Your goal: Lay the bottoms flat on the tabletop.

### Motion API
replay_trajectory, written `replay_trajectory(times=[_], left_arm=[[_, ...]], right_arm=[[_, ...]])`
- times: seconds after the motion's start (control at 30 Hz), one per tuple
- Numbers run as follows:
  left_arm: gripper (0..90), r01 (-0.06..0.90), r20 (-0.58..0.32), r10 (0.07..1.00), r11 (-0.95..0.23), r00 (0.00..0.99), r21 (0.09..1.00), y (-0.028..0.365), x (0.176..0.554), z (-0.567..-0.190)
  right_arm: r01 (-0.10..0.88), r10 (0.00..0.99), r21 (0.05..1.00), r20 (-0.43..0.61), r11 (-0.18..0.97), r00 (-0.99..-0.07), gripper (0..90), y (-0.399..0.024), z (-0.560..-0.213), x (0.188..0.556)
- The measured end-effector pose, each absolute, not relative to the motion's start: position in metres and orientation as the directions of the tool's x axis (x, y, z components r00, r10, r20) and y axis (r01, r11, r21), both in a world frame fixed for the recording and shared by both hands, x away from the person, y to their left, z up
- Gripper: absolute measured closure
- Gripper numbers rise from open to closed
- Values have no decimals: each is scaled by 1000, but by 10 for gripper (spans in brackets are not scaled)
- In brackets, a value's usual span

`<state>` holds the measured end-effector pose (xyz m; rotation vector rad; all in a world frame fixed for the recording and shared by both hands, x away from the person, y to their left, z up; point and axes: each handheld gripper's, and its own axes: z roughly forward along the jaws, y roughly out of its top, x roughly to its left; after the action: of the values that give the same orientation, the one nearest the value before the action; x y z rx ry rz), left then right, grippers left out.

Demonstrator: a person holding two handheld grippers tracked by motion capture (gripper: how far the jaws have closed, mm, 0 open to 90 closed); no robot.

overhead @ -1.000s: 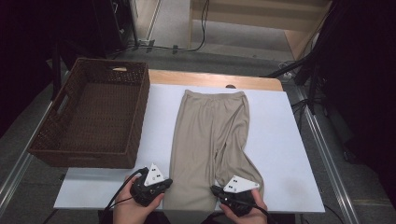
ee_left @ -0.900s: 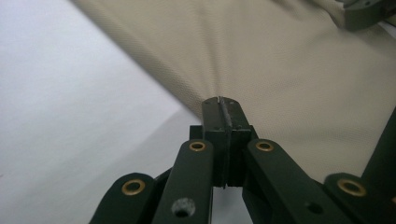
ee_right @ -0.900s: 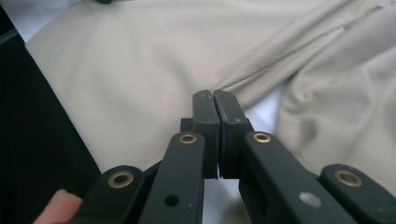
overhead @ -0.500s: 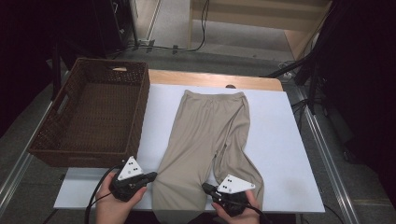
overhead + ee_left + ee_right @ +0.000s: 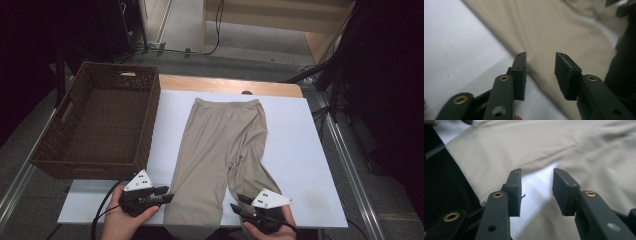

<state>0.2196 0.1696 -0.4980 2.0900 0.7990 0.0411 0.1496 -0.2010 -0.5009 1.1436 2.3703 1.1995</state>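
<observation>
Pants (image 5: 222,145) lie flat mid-frame on the white sheet (image 5: 300,150), hems at the bottom edge. Left gripper (image 5: 162,196) and right gripper (image 5: 240,206) have both just been opening: jaws part-open, nothing gripped. I see a risk: one leg overhangs the edge (bottom centre), so a one-sided regrab drags it crooked, away from the basket (image 5: 60,150).

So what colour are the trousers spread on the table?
Plain beige trousers, clearest in the high view.
</observation>
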Motion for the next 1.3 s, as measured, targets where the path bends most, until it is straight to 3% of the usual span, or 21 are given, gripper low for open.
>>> replay_trajectory(times=[0.1,0.4,0.67,0.8,1.0,1.3], left_arm=[[576,507,-268,536,-368,801,780,167,217,-496],[884,491,-266,484,-430,834,757,146,214,-507],[895,497,-253,489,-469,834,730,141,214,-511],[896,496,-241,491,-497,837,712,139,215,-513],[896,507,-258,488,-494,834,706,140,216,-514],[896,507,-259,485,-496,835,705,140,217,-514]], right_arm=[[552,759,763,127,337,-639,559,-218,-498,146],[594,781,737,146,324,-607,526,-246,-509,126],[572,746,719,112,395,-656,482,-220,-517,119],[570,766,699,49,432,-640,588,-214,-519,118],[563,748,696,56,446,-662,859,-210,-518,118],[562,736,707,87,429,-671,882,-215,-508,110]])
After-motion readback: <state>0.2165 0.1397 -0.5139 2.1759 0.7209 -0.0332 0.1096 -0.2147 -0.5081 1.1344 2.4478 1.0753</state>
